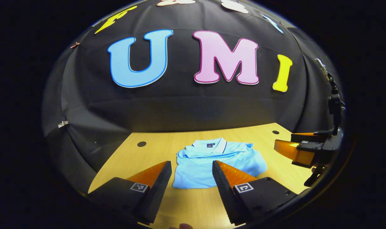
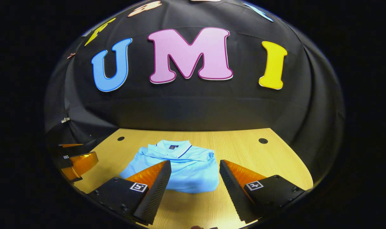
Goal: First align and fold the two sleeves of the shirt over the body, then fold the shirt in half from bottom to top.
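Observation:
A light blue polo shirt [image 1: 209, 160] lies folded into a compact rectangle on the wooden table [image 1: 148, 152], collar at the far side. In the left gripper view my left gripper [image 1: 192, 165] hovers open above the near table, fingers apart, the shirt beyond them. The right gripper [image 1: 294, 148] shows at the right edge of that view, held off the shirt. In the right gripper view the shirt [image 2: 183, 167] lies ahead of my open right gripper [image 2: 195, 164], and the left gripper [image 2: 75, 160] sits at the far left edge. Nothing is held.
The wooden table [image 2: 259, 159] has small round holes near its far corners [image 2: 263, 140] [image 1: 141, 143]. The booth's black cloth wall rises right behind it. A fingertip shows at the bottom edge of the left gripper view [image 1: 183, 226].

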`<state>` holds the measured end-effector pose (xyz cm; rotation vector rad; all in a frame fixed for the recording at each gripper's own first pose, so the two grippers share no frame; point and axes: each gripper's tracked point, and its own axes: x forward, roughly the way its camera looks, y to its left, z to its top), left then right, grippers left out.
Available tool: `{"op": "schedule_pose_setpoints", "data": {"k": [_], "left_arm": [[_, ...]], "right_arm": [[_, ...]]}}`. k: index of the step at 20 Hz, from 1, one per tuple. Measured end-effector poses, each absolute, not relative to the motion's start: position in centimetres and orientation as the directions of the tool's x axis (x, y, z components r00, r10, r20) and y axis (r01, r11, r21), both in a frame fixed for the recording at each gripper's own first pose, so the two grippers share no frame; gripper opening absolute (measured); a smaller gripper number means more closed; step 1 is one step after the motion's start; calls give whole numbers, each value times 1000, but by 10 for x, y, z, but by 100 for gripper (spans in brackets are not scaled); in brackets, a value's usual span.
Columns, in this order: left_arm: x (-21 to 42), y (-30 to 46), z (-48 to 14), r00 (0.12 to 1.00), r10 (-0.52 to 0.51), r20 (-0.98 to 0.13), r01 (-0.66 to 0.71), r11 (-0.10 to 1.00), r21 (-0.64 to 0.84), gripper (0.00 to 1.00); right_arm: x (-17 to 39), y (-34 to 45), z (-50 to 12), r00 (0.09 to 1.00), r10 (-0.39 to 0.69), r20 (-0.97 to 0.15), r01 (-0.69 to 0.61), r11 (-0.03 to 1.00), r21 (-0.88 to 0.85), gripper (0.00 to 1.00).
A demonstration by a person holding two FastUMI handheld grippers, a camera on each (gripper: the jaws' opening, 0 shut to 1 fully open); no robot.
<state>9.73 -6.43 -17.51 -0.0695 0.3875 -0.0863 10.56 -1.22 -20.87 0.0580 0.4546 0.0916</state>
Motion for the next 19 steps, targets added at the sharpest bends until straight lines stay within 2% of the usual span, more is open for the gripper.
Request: {"op": "schedule_pose_setpoints", "data": {"k": [9, 19], "left_arm": [[10, -50, -129, 931, -134, -339, 101, 988, -114, 87], [-49, -43, -114, 937, -117, -329, 75, 987, -139, 87]], "right_arm": [[15, -16, -130, 930, 126, -346, -100, 991, 92, 96], [-31, -9, -118, 920, 171, -352, -154, 985, 75, 97]]}}
